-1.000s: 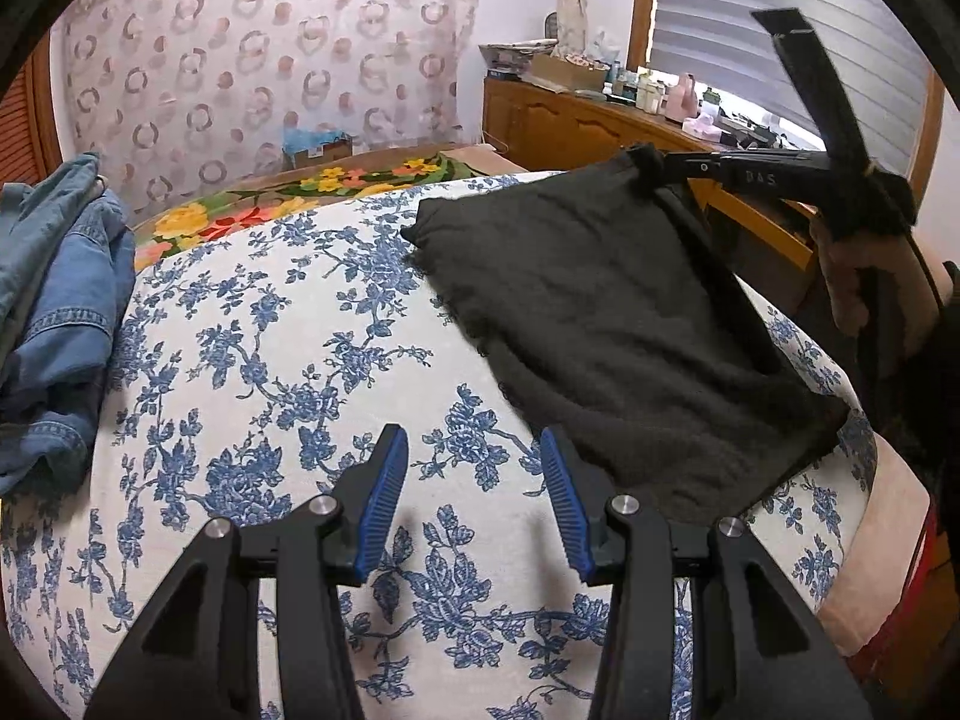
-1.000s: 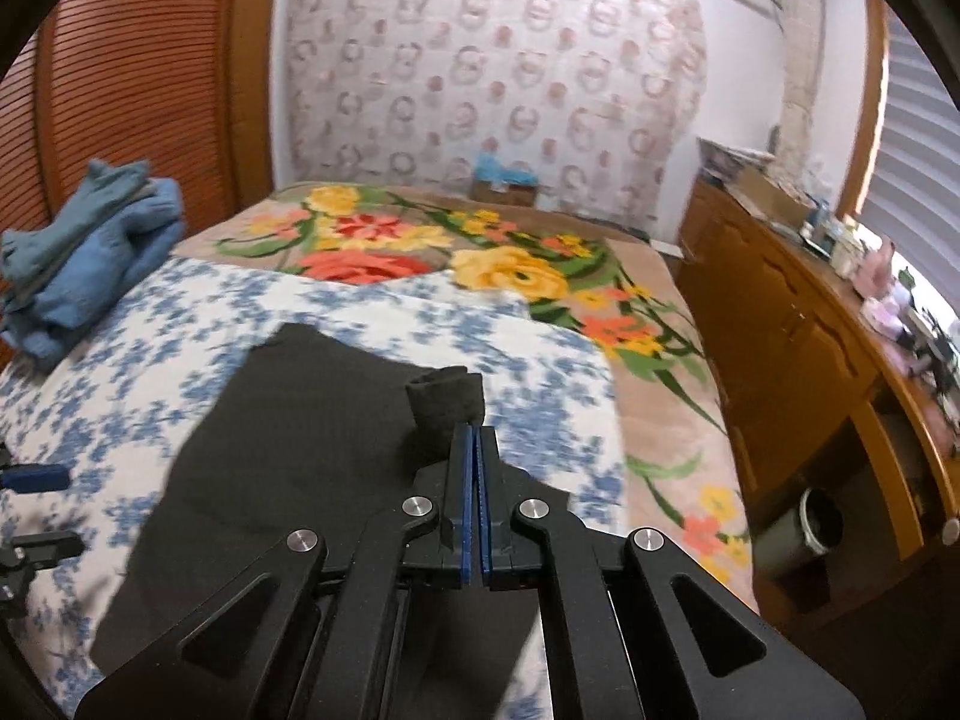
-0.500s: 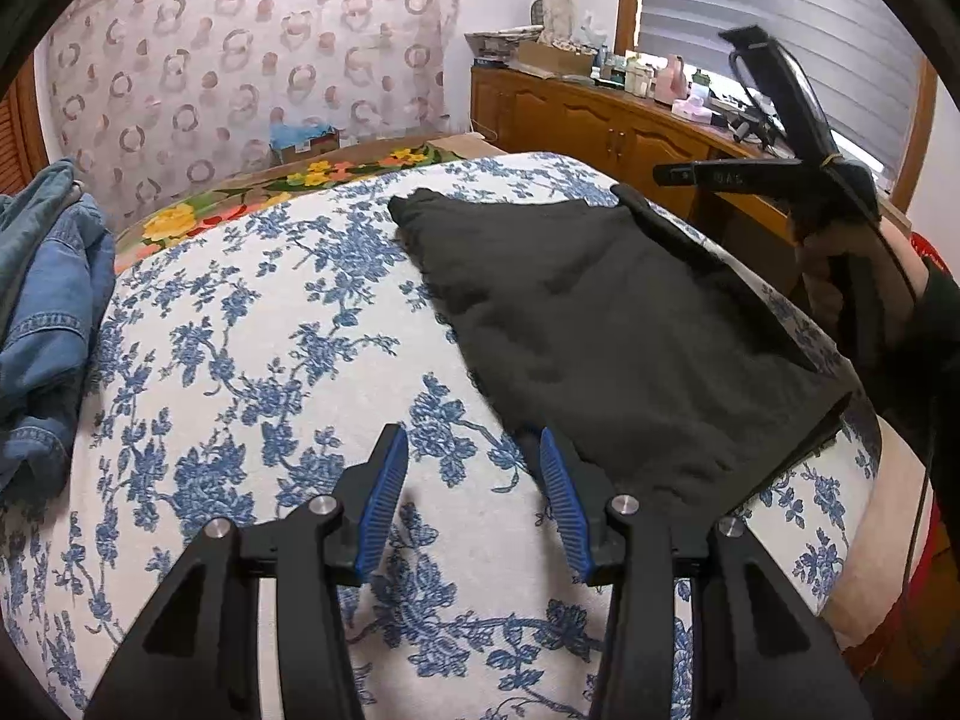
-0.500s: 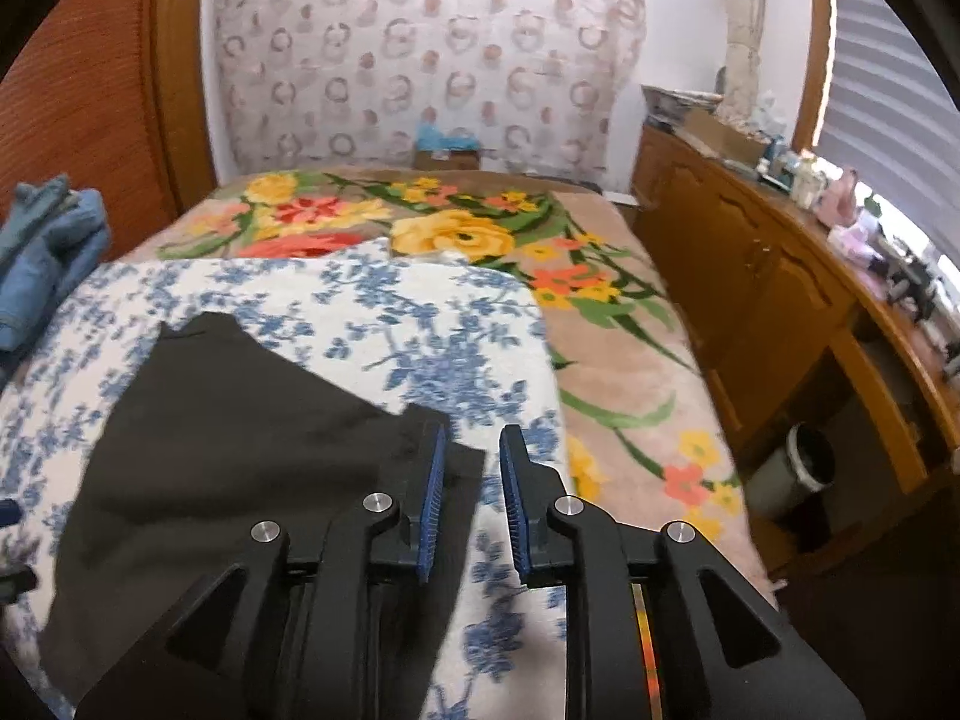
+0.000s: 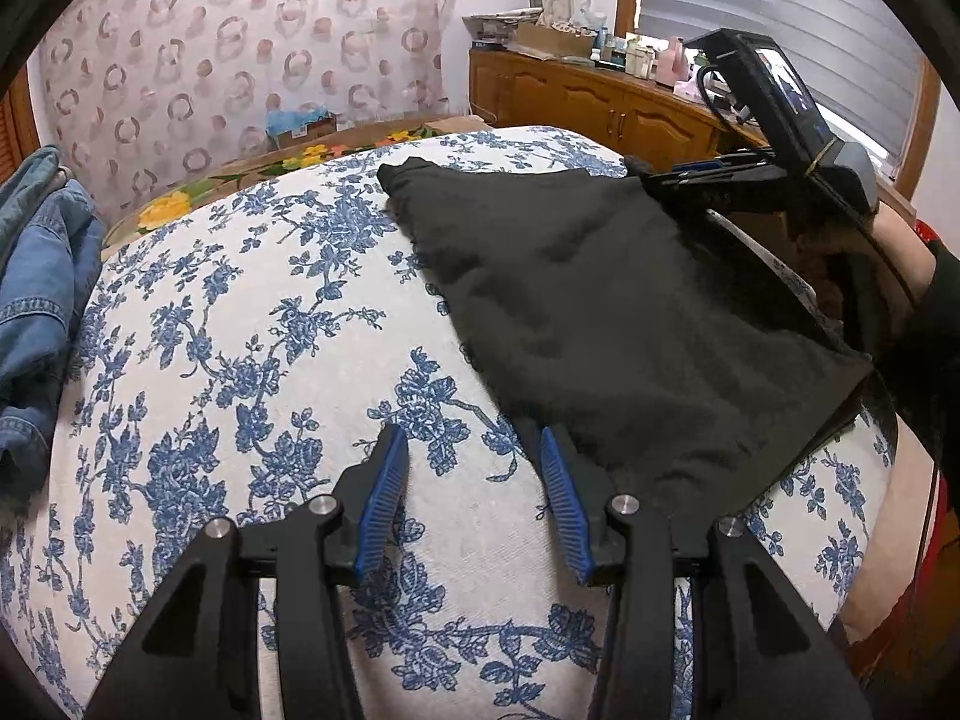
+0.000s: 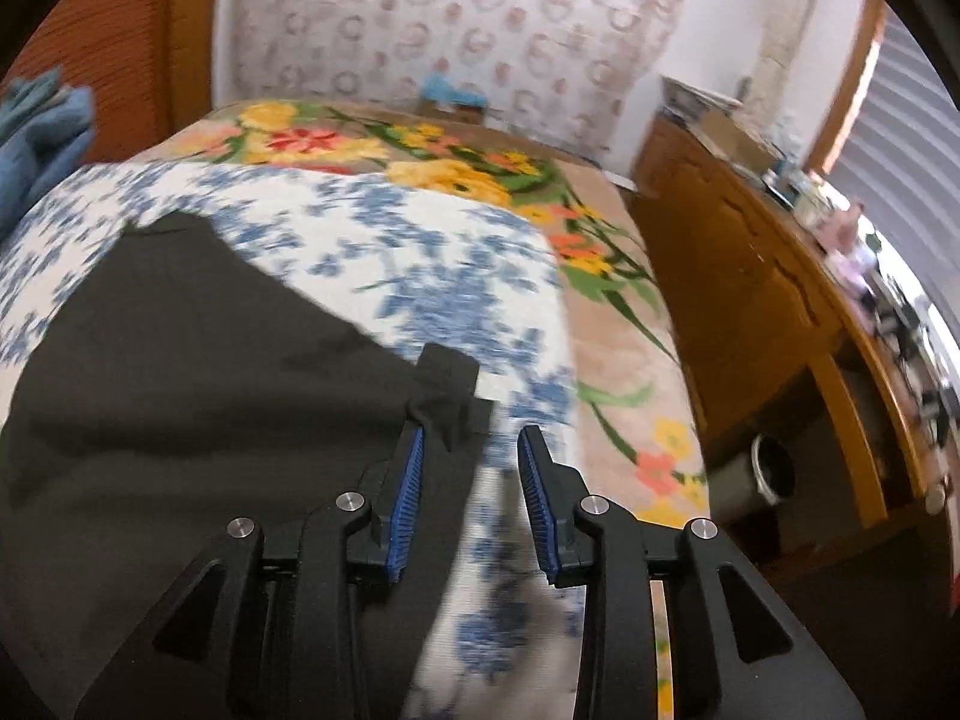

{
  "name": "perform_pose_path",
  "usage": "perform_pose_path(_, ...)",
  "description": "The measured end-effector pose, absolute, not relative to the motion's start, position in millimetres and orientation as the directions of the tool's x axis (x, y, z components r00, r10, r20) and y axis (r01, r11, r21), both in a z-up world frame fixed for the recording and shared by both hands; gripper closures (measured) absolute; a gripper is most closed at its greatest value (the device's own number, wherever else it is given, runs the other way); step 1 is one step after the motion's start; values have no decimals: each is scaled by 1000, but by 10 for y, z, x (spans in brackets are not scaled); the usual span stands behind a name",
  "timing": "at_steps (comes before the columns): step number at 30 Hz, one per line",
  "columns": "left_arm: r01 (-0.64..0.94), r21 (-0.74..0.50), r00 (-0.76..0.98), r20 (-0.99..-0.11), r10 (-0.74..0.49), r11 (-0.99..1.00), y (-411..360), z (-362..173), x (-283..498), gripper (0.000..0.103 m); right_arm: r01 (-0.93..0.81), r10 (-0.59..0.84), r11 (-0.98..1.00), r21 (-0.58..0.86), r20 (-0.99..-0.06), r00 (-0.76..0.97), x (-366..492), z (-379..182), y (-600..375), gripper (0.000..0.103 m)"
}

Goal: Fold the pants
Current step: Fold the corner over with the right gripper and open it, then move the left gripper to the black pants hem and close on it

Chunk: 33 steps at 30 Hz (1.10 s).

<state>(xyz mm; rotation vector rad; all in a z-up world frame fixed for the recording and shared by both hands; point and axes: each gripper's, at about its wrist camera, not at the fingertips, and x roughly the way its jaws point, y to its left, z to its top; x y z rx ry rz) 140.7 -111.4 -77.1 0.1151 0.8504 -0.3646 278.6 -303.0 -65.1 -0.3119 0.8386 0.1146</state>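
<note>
Black folded fabric pants (image 5: 606, 312) lie on the blue-flowered white bedspread (image 5: 240, 360); left gripper (image 5: 474, 468) spread beside their six-o'clock edge, right gripper (image 6: 471, 462) spread, empty.

We've got loads of bare blue-flowered bedspread (image 5: 252, 360) to the left of the black pants (image 5: 606, 312), so the left gripper (image 5: 474, 480), jaws apart, can slide around there freely until it hits the pile of denim (image 5: 42, 276) heaped at the far left edge. On the other side it's tighter: the right gripper (image 6: 471, 480), jaws apart, sits at the pants' corner (image 6: 447, 396) right by the bed's edge, with only a strip of floral blanket (image 6: 606, 324) before the wooden cabinet (image 6: 738, 300) walls us in, and a small bin (image 6: 774, 468) sits down low by it.
</note>
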Motion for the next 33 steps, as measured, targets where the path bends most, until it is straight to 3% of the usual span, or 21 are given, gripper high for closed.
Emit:
perform_pose_path(7,356,-63,597,-752,-279,932,-1099,-781,1409,58,-138,-29,975,-172,-719,694,2750,-463,-3349,72)
perform_pose_path(17,355,-63,597,-753,-278,933,-1092,-783,1402,55,-225,125,973,-59,-681,721,2114,-282,-3232,72)
perform_pose_path(25,348,-54,601,-753,-267,936,-1092,-788,1409,49,-320,251,947,23,-675,694,1449,-398,-3005,52)
perform_pose_path(33,339,-50,606,-753,-259,939,-1089,-795,1410,46,-275,201,961,9,-704,681,1081,-603,-2924,48)
